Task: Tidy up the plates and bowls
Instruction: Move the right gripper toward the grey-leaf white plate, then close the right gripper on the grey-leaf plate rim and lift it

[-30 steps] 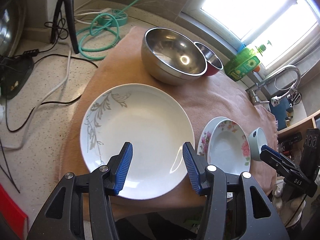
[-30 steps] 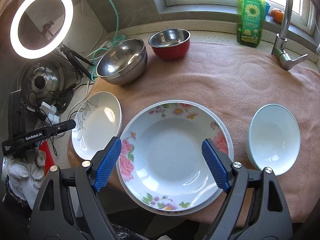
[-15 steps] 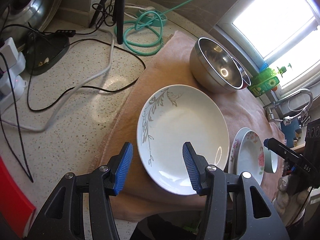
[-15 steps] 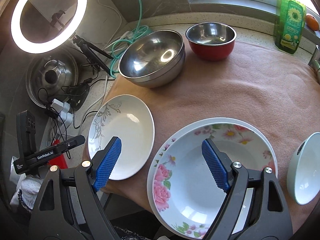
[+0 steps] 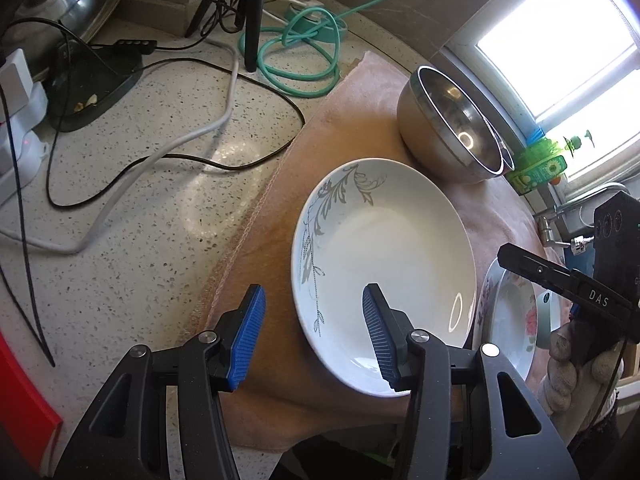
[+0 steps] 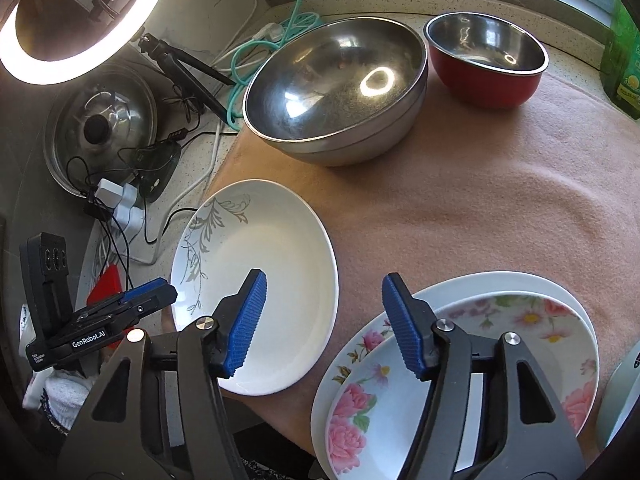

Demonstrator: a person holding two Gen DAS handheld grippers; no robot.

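Note:
A white plate with a grey leaf pattern (image 5: 384,264) (image 6: 256,280) lies on the pink cloth (image 6: 460,208). My left gripper (image 5: 314,320) hangs over its near-left rim, one finger above the cloth and one above the plate; the jaws are closing a little and no pad touches the plate. My right gripper (image 6: 324,320) spans the gap between that plate and the stacked floral plates (image 6: 500,340) (image 5: 512,320); its jaws are closing with only the plate's right rim below them, nothing gripped. A large steel bowl (image 6: 336,88) and a red bowl (image 6: 484,64) stand behind.
A pale bowl (image 6: 624,392) shows at the right edge. Left of the cloth, the speckled counter (image 5: 140,240) carries cables, a power strip (image 6: 120,204), a green hose (image 5: 296,52), a pot lid (image 6: 100,128) and a ring light (image 6: 60,20). A green soap bottle (image 5: 536,168) stands by the window.
Both grippers have moved left and lower. The right one left the floral plate's middle for the gap beside the white plate, and its jaws have narrowed. The left one now sits at the white plate's left rim.

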